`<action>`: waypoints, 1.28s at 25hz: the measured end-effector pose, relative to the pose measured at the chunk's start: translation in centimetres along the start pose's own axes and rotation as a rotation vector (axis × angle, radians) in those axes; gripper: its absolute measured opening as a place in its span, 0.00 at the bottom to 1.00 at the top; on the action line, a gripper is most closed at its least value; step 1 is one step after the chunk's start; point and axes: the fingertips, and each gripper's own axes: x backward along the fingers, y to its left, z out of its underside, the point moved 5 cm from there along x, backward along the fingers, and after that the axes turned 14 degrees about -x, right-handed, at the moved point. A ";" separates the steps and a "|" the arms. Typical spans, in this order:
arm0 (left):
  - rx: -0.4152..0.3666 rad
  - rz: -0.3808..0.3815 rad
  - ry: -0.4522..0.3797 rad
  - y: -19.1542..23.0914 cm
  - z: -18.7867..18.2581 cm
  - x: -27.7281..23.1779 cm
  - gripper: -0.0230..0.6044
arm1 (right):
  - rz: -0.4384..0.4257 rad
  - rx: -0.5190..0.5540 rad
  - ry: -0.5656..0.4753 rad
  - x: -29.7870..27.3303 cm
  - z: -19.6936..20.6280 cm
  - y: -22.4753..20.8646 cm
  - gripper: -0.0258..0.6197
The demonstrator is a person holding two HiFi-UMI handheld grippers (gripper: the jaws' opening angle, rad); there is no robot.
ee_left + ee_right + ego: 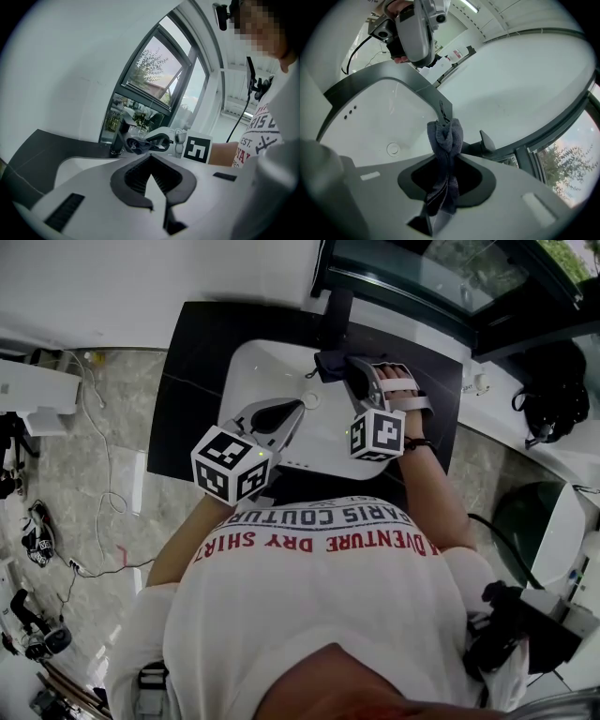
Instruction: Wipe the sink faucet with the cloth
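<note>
Your right tongs point(349, 369) are clenched on the cloth point(330, 365). In the right gripper view the dark cloth point(445, 140) is bunched into one long twist. Its long axis runs along the jaws, from a wad past the tips of the tongs point(444, 125) back through the hollow between them.

The wad sits at the near end of the black faucet point(336, 315); whether they touch, I cannot tell. The faucet lies straight ahead of your right tongs, its length running away from their tips toward the window. From your left tongs' side it stands upright point(117, 138), just left of the cloth point(136, 146).

Your left tongs point(298, 409) are closed on nothing, the tips meeting point(151, 158). They hover over the white sink point(248, 367), set in the dark tabletop point(187, 381), and point toward the faucet and your right tongs.
</note>
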 end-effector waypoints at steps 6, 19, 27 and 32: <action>-0.006 -0.005 -0.003 -0.1 -0.3 0.2 0.04 | 0.035 -0.044 -0.013 0.0 0.0 -1.8 0.16; 0.014 -0.040 0.006 1.2 -0.3 -0.9 0.04 | 0.055 -0.049 0.031 -5.1 0.7 -6.2 0.16; 0.023 -0.038 0.008 1.6 -0.1 -1.1 0.04 | 0.044 -0.109 0.033 -5.4 0.1 -6.8 0.16; 0.014 -0.032 0.012 1.4 -0.3 -1.4 0.04 | 0.076 -0.178 -0.009 -4.6 -0.2 -7.6 0.16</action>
